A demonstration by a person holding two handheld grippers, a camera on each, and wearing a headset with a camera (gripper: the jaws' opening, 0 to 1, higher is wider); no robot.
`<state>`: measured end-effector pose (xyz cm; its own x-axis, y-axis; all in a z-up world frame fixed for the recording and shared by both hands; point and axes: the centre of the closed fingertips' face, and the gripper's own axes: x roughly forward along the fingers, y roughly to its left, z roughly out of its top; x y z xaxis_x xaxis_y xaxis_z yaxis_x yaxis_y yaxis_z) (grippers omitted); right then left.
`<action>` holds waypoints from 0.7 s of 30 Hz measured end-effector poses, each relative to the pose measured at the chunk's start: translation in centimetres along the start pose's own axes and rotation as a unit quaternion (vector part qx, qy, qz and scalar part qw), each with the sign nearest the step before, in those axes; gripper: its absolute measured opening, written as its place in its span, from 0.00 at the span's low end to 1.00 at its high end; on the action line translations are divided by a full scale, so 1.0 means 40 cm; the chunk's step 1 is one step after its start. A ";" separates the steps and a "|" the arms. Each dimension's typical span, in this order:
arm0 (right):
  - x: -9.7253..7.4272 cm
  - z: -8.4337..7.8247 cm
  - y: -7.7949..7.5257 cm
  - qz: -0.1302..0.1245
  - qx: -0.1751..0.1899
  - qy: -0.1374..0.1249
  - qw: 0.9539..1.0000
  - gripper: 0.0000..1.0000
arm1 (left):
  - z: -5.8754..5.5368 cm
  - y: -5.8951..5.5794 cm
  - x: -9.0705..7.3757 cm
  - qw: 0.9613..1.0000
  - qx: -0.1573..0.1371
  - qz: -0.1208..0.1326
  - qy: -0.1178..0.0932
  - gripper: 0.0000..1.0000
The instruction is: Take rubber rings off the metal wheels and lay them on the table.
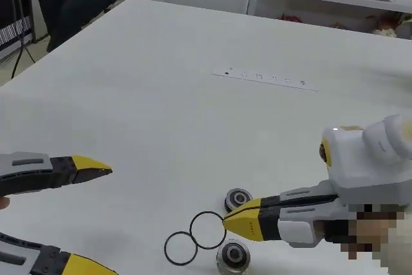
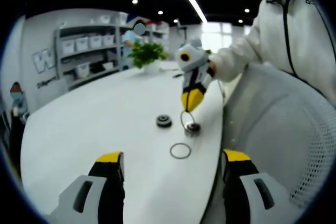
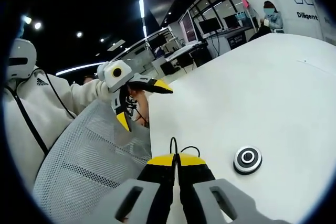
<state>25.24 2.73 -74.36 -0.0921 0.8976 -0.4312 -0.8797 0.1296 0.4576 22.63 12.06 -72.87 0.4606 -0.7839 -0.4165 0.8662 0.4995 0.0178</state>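
Two metal wheels point(image 1: 238, 199) point(image 1: 233, 254) lie near the table's front edge. Between them is a black rubber ring point(image 1: 207, 230), pinched at its right side by my right gripper point(image 1: 226, 222), which is shut on it. A second ring point(image 1: 180, 248) lies flat on the table just to its left. My left gripper point(image 1: 106, 220) stands open and holds nothing, well to the left of the wheels. In the left gripper view the loose ring point(image 2: 180, 150) lies ahead of the open jaws, and the right gripper point(image 2: 190, 106) hangs over a wheel point(image 2: 192, 127). The right gripper view has one wheel point(image 3: 248, 159).
A white power strip point(image 1: 264, 78) lies further back on the white table point(image 1: 161, 94). A white mesh chair point(image 2: 283, 129) stands at the table's near edge. Shelves and a seated person are beyond the far side.
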 end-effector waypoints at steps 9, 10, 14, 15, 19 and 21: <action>0.038 -0.027 -0.022 0.005 -0.003 0.030 1.000 0.00 | -0.012 0.002 -0.004 1.000 -0.008 0.006 -0.003 0.77; 0.043 -0.032 -0.025 0.005 -0.003 0.034 0.999 0.00 | -0.014 0.002 -0.005 1.000 -0.008 0.006 -0.003 0.77; 0.058 -0.045 -0.029 0.006 -0.001 0.045 0.999 0.00 | -0.015 0.005 -0.008 1.000 -0.010 0.009 -0.004 0.77; 0.062 -0.048 -0.032 0.005 -0.001 0.048 0.999 0.00 | -0.015 0.006 -0.009 1.000 -0.010 0.010 -0.005 0.77; 0.069 -0.058 -0.044 0.000 0.001 0.057 0.998 0.00 | -0.017 0.008 -0.010 1.000 -0.012 0.012 -0.006 0.77; 0.070 -0.063 -0.055 -0.009 0.000 0.061 0.998 0.00 | -0.018 0.007 -0.010 1.000 -0.012 0.012 -0.006 0.76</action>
<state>25.76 3.89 -78.54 -0.1329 0.8376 -0.5298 -0.8816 0.1444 0.4494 22.54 12.78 -73.38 0.4832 -0.7757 -0.4059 0.8502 0.5265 0.0059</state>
